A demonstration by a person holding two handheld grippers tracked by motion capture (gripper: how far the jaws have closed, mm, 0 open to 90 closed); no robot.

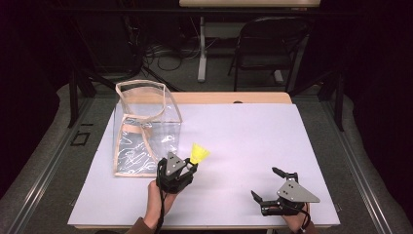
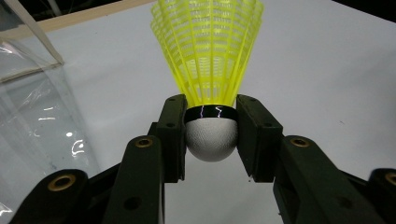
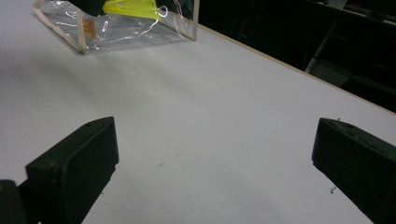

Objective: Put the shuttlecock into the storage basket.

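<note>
Between left gripper (image 2: 211, 135) jaws: shuttlecock (image 2: 210, 70), clamped.

No legible text, labels, brands or numbers in any view. The clear bag (image 1: 146, 131) carries only white squiggle marks and glare on its plastic, plus a small orange-brown patch (image 3: 89, 29) seen in the right gripper view; too blurred to tell whether it bears any writing. The yellow shuttlecock (image 2: 208, 51) and its black band (image 2: 210, 113) show reflections only, no print.
</note>
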